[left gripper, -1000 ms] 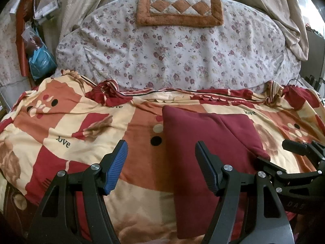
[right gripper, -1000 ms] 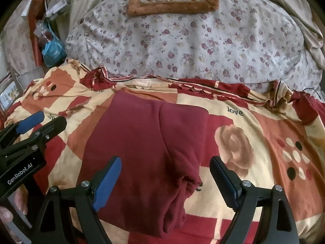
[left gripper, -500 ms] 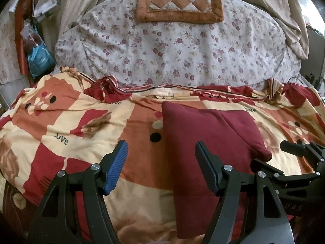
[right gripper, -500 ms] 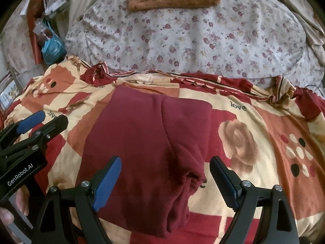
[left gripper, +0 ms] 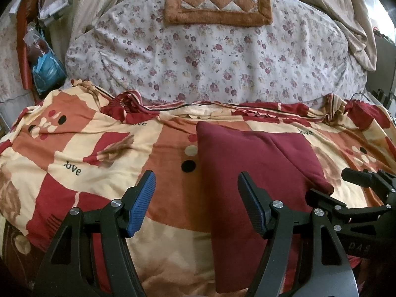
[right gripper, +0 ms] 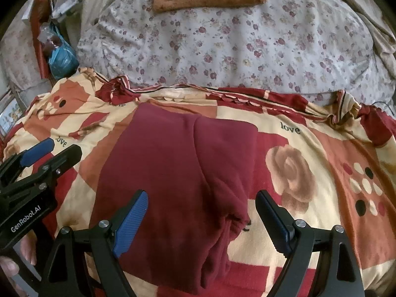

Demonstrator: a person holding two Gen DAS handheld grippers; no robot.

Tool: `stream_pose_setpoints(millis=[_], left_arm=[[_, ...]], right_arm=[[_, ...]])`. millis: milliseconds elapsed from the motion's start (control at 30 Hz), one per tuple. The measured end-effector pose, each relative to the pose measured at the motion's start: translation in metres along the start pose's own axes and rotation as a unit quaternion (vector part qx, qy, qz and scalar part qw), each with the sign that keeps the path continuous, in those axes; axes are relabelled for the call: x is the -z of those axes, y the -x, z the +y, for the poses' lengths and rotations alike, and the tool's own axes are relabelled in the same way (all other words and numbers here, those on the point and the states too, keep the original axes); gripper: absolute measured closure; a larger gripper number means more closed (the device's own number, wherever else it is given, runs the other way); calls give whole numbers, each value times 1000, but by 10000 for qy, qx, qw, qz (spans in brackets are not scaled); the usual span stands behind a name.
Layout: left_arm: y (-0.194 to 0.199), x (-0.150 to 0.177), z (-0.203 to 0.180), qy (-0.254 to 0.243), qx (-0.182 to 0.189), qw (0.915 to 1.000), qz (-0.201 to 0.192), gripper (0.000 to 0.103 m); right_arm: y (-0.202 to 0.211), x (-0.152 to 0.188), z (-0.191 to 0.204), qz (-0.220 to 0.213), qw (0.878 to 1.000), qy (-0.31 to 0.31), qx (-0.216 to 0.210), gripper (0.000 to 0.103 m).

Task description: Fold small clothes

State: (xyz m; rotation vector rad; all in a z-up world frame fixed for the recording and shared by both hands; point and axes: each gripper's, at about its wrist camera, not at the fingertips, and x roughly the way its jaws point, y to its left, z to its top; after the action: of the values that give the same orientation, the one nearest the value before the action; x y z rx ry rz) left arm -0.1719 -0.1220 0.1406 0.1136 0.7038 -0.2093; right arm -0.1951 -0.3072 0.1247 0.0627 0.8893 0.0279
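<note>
Currently both claws spread, empty: left claw (left gripper: 196, 203) left of maroon garment (right gripper: 178, 173), right claw (right gripper: 201, 216) over it, on patterned quilt (left gripper: 74, 153).

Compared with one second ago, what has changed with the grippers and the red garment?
Very little. Both cameras drew back slightly. The left gripper and right gripper stay open, holding nothing. The dark red garment lies folded on the patterned quilt as before.

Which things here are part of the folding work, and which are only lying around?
Part of the job:
maroon garment
left gripper, open
right gripper, open

Only lying around:
patterned quilt
floral sheet
checkered brown cushion
blue bag
</note>
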Motion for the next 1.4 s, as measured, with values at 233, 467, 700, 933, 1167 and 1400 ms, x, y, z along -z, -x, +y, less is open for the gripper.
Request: stream_pose_setpoints(millis=[233, 467, 700, 933, 1167, 1400], left_arm=[[-10, 0, 1, -6, 12, 10000, 69, 34], [-28, -6, 5, 54, 65, 9998, 197, 34], [-39, -6, 4, 57, 79, 9995, 310, 34], [-48, -6, 4, 63, 59, 9992, 401, 34], [-53, -7, 4, 73, 47, 9989, 457, 34], [-55, -8, 2, 72, 45, 9989, 468, 34]], right_arm=[[-7, -9, 1, 14, 10000, 6, 17, 16], [-18, -15, -1, 98, 9999, -69, 22, 16], [-29, -16, -3, 211, 9997, -103, -22, 16], [-35, -20, -6, 243, 9996, -150, -41, 16], [-42, -22, -8, 316, 9994, -162, -54, 16], [-44, -22, -8, 322, 9993, -162, -60, 16]])
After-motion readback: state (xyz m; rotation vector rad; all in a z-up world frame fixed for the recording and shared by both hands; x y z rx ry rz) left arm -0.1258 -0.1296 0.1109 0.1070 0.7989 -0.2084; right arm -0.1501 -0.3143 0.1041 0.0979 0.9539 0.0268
